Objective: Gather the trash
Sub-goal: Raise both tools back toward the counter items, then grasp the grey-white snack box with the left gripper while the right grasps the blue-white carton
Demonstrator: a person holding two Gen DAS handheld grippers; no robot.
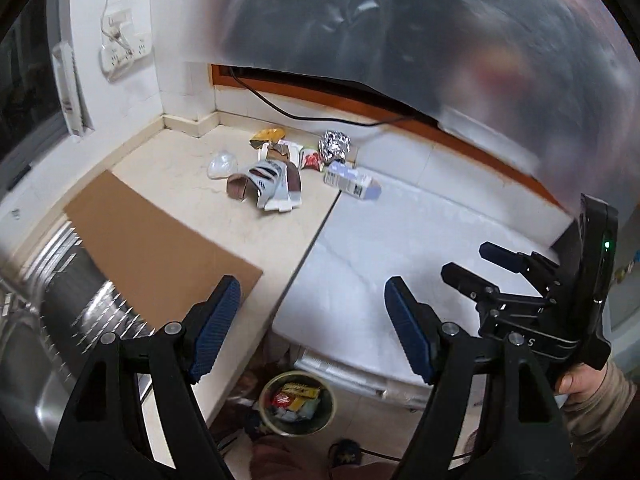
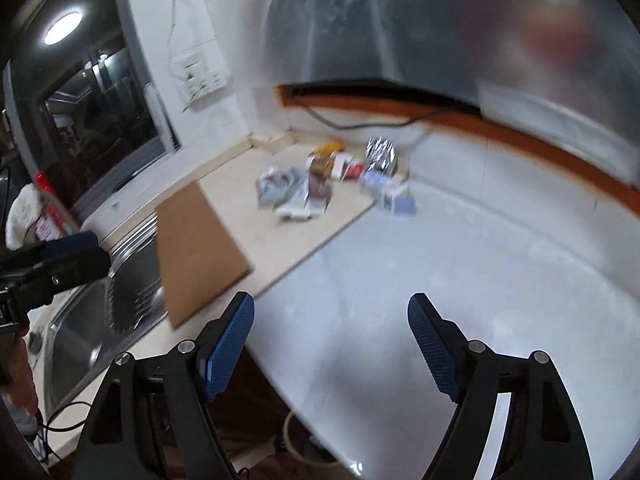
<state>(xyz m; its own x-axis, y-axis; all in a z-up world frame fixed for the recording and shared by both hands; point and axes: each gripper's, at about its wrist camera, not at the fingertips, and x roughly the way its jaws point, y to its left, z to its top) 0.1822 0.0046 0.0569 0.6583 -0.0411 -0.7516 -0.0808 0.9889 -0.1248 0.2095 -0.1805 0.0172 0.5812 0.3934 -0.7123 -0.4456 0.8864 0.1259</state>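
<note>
Both grippers empty, jaws wide apart: left gripper (image 1: 312,328), right gripper (image 2: 330,344). Trash pile (image 1: 280,168) sits at back of counter (image 1: 180,184) near the corner: foil ball (image 1: 334,145), crumpled carton (image 1: 270,186), small box (image 1: 352,184). Cardboard sheet (image 1: 160,248) lies beside sink (image 1: 44,360). Bin (image 1: 296,402) on floor below counter edge, wrappers inside.
</note>
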